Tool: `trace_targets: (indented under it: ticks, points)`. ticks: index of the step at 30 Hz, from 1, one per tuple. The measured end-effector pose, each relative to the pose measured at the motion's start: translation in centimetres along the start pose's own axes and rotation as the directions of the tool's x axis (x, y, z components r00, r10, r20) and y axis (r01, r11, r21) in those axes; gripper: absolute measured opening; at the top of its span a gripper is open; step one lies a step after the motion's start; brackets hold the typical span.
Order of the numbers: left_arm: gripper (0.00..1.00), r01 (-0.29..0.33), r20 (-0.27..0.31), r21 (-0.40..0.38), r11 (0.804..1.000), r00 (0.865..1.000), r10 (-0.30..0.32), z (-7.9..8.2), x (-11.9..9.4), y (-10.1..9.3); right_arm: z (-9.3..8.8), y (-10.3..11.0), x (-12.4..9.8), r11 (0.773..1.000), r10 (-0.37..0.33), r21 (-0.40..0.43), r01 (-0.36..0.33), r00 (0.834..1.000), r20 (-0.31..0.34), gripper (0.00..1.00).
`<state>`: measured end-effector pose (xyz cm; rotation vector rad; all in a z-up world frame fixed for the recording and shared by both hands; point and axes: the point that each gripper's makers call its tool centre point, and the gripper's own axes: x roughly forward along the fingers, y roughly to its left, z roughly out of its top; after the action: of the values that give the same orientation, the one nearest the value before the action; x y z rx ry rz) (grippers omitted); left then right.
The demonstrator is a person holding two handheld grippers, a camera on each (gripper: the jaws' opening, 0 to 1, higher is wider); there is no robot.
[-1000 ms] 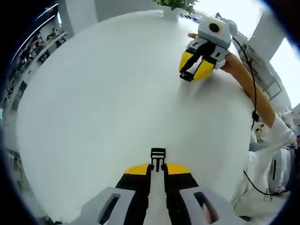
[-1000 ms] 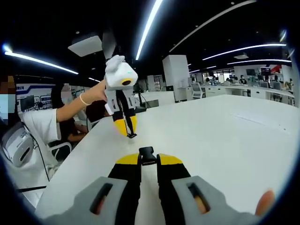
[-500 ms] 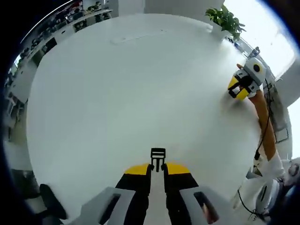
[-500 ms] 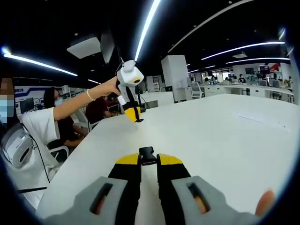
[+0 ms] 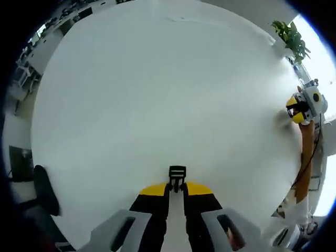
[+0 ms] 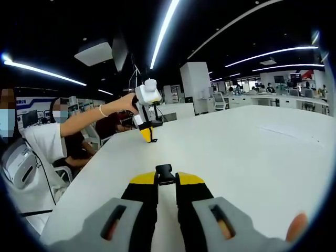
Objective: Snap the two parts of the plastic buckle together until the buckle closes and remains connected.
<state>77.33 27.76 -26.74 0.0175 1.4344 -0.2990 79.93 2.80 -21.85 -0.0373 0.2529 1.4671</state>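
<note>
Wide white round tabletop point(image 5: 136, 89) spreads out under the left gripper view, bare surface running to a curved edge on every side, so there is plenty of open room ahead and to both flanks. The left gripper point(image 5: 177, 190), black jaws with yellow pads, is clamped on a small black plastic buckle part with prongs point(image 5: 177, 175); that part stands straight out past the jaw tips, its long axis in line with the jaws, its squared frame end pointing forward over the table.

Far off near the table's right edge in that view, the right gripper point(image 5: 295, 110) sits low by the surface, well apart from the left one, with a potted green plant point(image 5: 290, 35) further along the same edge.

Over to the right gripper view: the right gripper's jaws are closed on a second small black plastic buckle piece point(image 6: 165, 174), which pokes forward between the yellow pads, long axis again along the jaws. The left gripper point(image 6: 149, 137) hangs well beyond it, tips aimed down at the table near its left edge, a person's bare arm point(image 6: 105, 111) holding it; the dark bit at its tips is too small to make out clearly. The two buckle parts are apart, not joined. Open white table stretches away to the right.
</note>
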Motion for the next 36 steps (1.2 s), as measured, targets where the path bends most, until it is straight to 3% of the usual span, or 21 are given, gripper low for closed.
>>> trace_targets:
  ticks: [6, 13, 16, 18, 19, 21, 23, 24, 26, 27, 28, 29, 30, 31, 32, 34, 36]
  points:
    - [0.1, 0.001, 0.001, 0.025, 1.0, 1.0, -0.001, 0.8, 0.3, 0.0, 0.1, -0.1, -0.1, 1.0, 0.0, 0.001, 0.0, 1.0, 0.003, 0.12]
    - [0.13, 0.014, 0.111, 0.102, 0.995, 0.994, -0.025, 3.7, -0.3, -0.3, 0.1, -0.1, -0.1, 1.0, 0.002, 0.002, -0.002, 1.0, 0.004, 0.12]
    - [0.21, -0.006, 0.16, 0.171, 0.985, 0.987, -0.021, 4.9, -1.0, -0.3, 0.1, -0.3, -0.1, 1.0, 0.001, 0.002, -0.001, 1.0, 0.002, 0.12]
    - [0.32, -0.052, 0.194, 0.225, 0.973, 0.981, 0.007, 5.7, -1.4, 0.1, 0.1, -0.3, 0.0, 1.0, 0.002, 0.002, -0.002, 1.0, 0.001, 0.12]
    - [0.34, -0.075, 0.195, 0.28, 0.957, 0.981, 0.02, 6.0, -1.6, 0.4, 0.1, -0.3, 0.0, 1.0, 0.002, 0.003, -0.002, 1.0, 0.0, 0.12]
    - [0.36, -0.148, 0.196, 0.423, 0.894, 0.978, 0.069, 6.4, -1.6, 1.2, 0.1, -0.5, -0.1, 1.0, 0.001, 0.004, -0.001, 1.0, 0.0, 0.12]
    - [0.38, -0.226, 0.203, 0.549, 0.804, 0.97, 0.134, 6.9, -1.5, 2.3, 0.1, -0.6, -0.1, 1.0, 0.001, 0.004, -0.001, 1.0, 0.001, 0.12]
    - [0.39, -0.239, 0.205, 0.561, 0.793, 0.968, 0.147, 7.0, -1.4, 2.6, 0.1, -0.4, -0.1, 1.0, 0.001, 0.003, -0.001, 1.0, 0.0, 0.12]
    - [0.43, -0.21, 0.22, 0.615, 0.76, 0.971, 0.09, 7.5, -1.1, 2.1, 0.1, -0.5, 0.0, 1.0, 0.002, 0.004, -0.002, 1.0, 0.0, 0.12]
    - [0.45, -0.198, 0.228, 0.65, 0.734, 0.972, 0.06, 7.9, -1.0, 1.8, 0.0, -0.4, 0.0, 1.0, 0.002, 0.003, -0.002, 1.0, -0.001, 0.12]
    - [0.47, -0.187, 0.235, 0.697, 0.692, 0.972, 0.026, 8.2, -0.9, 1.5, 0.0, -0.4, 0.0, 1.0, 0.002, 0.003, -0.002, 1.0, -0.003, 0.12]
    - [0.51, -0.188, 0.244, 0.703, 0.686, 0.97, 0.015, 8.5, -0.9, 1.4, 0.0, -0.4, 0.0, 1.0, 0.002, 0.004, -0.002, 1.0, -0.004, 0.12]
    - [0.55, -0.194, 0.249, 0.736, 0.649, 0.969, 0.008, 7.1, -1.4, 0.9, 0.0, -0.6, 0.0, 1.0, 0.002, 0.005, -0.002, 1.0, -0.004, 0.12]
    - [0.56, -0.207, 0.254, 0.772, 0.601, 0.967, 0.006, 3.7, -2.2, 0.0, 0.0, -0.6, 0.0, 1.0, 0.001, 0.005, -0.001, 1.0, -0.004, 0.12]
    - [0.56, -0.227, 0.259, 0.793, 0.565, 0.966, 0.025, 3.6, -2.4, 0.1, 0.0, -0.6, -0.1, 1.0, 0.0, 0.005, 0.0, 1.0, -0.005, 0.12]
    - [0.53, -0.247, 0.247, 0.86, 0.447, 0.967, 0.059, 3.4, -2.6, 0.4, -0.1, -0.7, -0.1, 1.0, 0.0, 0.006, 0.0, 1.0, -0.005, 0.12]
    - [0.48, -0.229, 0.214, 0.896, 0.381, 0.973, 0.081, 3.0, -2.4, 0.1, 0.0, -0.8, -0.1, 1.0, -0.001, 0.006, 0.001, 1.0, -0.007, 0.12]
